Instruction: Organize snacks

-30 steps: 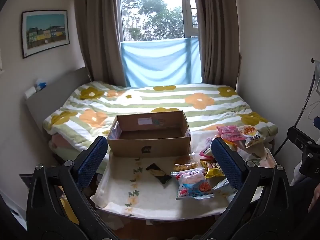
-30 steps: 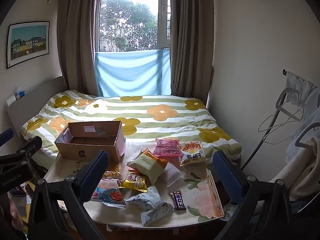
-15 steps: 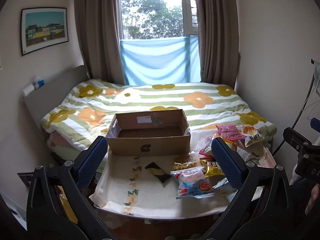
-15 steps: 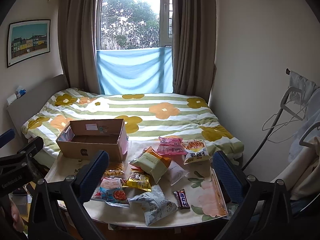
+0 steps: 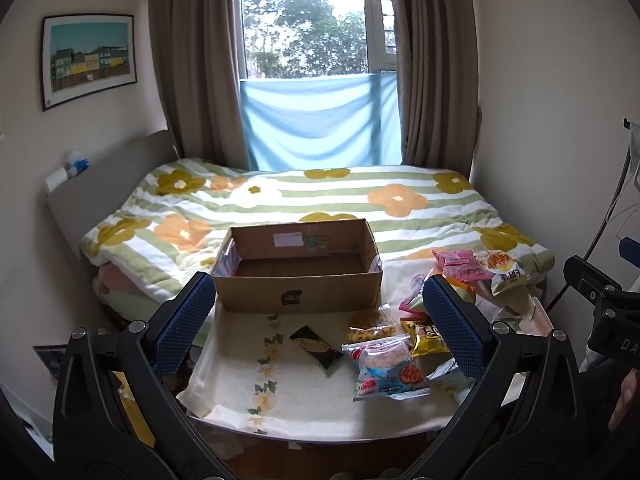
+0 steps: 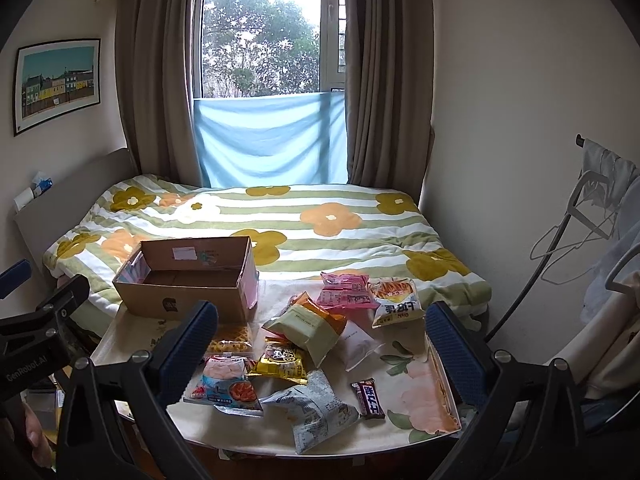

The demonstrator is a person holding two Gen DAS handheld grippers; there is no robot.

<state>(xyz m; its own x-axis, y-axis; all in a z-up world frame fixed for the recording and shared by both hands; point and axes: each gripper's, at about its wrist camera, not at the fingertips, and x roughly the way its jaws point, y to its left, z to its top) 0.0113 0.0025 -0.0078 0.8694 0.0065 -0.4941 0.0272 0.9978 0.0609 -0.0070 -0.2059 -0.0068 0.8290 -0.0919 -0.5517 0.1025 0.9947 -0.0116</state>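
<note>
Both grippers are hanging back off the near edge of the table [image 6: 404, 400], nothing picked yet. Left gripper [image 5: 316, 320] has its jaws spread wide and empty, right gripper [image 6: 320, 344] same deal, wide apart with nothing between them.

The snacks are piled on the right half of the table: a blue-and-white shrimp pack [image 6: 224, 384], a yellow packet [image 6: 282, 360], a grey crinkly bag [image 6: 316, 408], a chocolate bar [image 6: 368, 398], a pale green bag [image 6: 306, 330], a pink packet [image 6: 346, 290] and a fries bag [image 6: 396, 300]. A dark flat packet [image 5: 316, 346] sits alone nearer the middle. The cardboard box [image 5: 298, 268] is at the back left of the table, open top, looks empty from here.

What worries me: those bags overlap, so pinching one could drag its neighbour along or off the edge. The grey bag is already near the front rim. Slippery film could also squirt out of the pads.

The box's long axis runs left to right, opening facing up. The chocolate bar lies with its length pointing roughly away from me, tilted slightly.
</note>
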